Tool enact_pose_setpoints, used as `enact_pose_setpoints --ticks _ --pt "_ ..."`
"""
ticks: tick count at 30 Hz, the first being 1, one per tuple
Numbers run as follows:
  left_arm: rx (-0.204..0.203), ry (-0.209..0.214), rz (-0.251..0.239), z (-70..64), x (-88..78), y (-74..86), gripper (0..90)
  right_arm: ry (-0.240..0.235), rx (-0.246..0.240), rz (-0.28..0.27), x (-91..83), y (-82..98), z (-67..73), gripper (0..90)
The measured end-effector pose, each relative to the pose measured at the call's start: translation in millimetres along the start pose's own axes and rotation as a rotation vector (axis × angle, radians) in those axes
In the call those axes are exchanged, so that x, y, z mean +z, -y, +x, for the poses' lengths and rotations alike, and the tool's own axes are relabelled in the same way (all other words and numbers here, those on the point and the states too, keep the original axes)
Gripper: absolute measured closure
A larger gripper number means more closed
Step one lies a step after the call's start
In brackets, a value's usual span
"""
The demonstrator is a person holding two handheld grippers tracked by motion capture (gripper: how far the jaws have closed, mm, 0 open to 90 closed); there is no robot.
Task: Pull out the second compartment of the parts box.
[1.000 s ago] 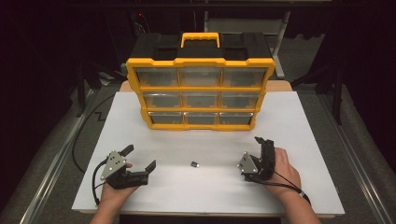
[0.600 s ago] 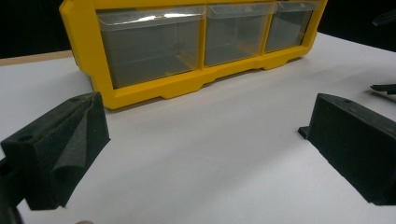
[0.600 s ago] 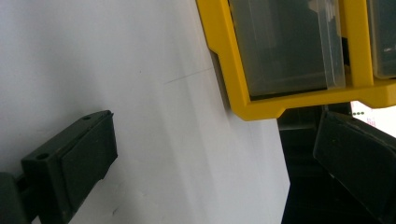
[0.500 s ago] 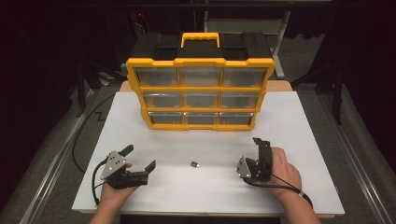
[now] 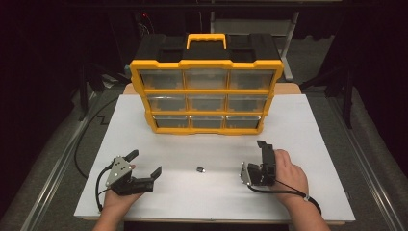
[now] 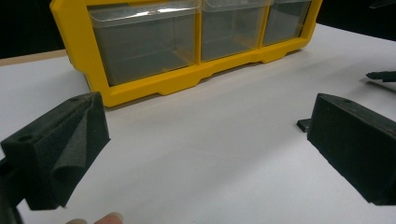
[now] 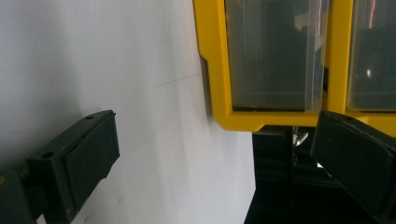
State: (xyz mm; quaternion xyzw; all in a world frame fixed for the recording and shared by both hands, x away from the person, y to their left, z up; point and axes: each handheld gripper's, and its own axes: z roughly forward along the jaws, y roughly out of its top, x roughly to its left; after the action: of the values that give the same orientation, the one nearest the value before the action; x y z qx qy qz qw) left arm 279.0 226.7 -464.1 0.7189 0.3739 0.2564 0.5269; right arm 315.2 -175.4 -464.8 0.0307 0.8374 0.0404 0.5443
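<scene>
A yellow organizer (image 5: 207, 96) with nine clear drawers stands upright at the back of the white table (image 5: 312, 144). A small black part (image 5: 201, 169) lies on the table between my grippers. My left gripper (image 5: 143, 163) rests near the front left, open, with nothing between its jaws. In the left gripper view the left gripper (image 6: 205, 144) faces the organizer's bottom drawers (image 6: 144, 42), and the small part (image 6: 304, 124) peeks out beside the right jaw. My right gripper (image 5: 262, 156), rolled on its side, is open and holds nothing. The right gripper (image 7: 215, 158) looks at the organizer's corner (image 7: 215, 60).
The organizer has a yellow carry handle (image 5: 207, 38) on its black top. Cables (image 5: 84, 144) trail off the table's left side. Dark floor and stand legs (image 5: 346, 86) surround the table. The other gripper's jaw tip (image 6: 383, 75) shows far right in the left gripper view.
My right gripper has rolled further onto its side and shifted slightly left. The left gripper and the small part have stayed put.
</scene>
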Motion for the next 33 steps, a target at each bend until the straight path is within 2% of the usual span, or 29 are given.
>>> enact_pose_setpoints --ticks 3,4,6,10,14,17,19,20,21,22,27,33 --pt "-0.01 -0.001 0.009 1.5 -0.1 0.2 0.3 0.001 -0.014 0.006 1.9 -4.8 0.2 3.0" --pt "-0.011 0.0 0.009 1.6 -0.2 0.4 0.3 -0.013 -0.019 0.005 2.7 -6.7 -0.2 3.3" --pt "-0.006 0.002 0.006 1.2 -0.3 0.8 0.3 0.006 -0.028 -0.002 4.3 -11.0 0.6 5.0" --pt "-0.01 0.01 0.011 0.6 0.2 0.7 0.3 0.0 -0.04 0.001 6.5 -20.1 0.8 12.2" --pt "-0.025 0.015 0.009 1.7 0.5 1.4 0.3 0.019 -0.065 0.002 11.2 -29.0 3.2 15.5" --pt "-0.023 0.018 0.005 2.1 0.0 1.6 0.3 0.035 -0.066 0.001 14.5 -35.3 1.9 17.2" --pt "-0.023 0.023 0.006 2.1 0.7 1.9 0.3 0.03 -0.069 0.014 15.1 -40.1 -0.3 19.8" --pt "-0.023 0.023 0.006 2.1 0.7 1.9 0.3 0.051 -0.065 -0.002 16.5 -42.0 -0.3 21.0" --pt "-0.022 0.023 0.008 2.2 0.9 2.0 0.3 0.044 -0.067 0.009 15.8 -44.8 -2.1 21.9" --pt "-0.024 0.023 0.009 2.2 1.1 2.0 0.3 0.066 -0.063 -0.008 16.7 -46.8 -2.7 22.9" --pt "-0.022 0.024 0.007 2.1 1.4 2.2 0.3 0.086 -0.054 -0.01 16.0 -58.0 -8.3 25.3" --pt "-0.025 0.027 0.001 2.2 1.2 2.1 0.3 0.128 -0.047 -0.04 14.0 -71.4 -12.7 28.6"
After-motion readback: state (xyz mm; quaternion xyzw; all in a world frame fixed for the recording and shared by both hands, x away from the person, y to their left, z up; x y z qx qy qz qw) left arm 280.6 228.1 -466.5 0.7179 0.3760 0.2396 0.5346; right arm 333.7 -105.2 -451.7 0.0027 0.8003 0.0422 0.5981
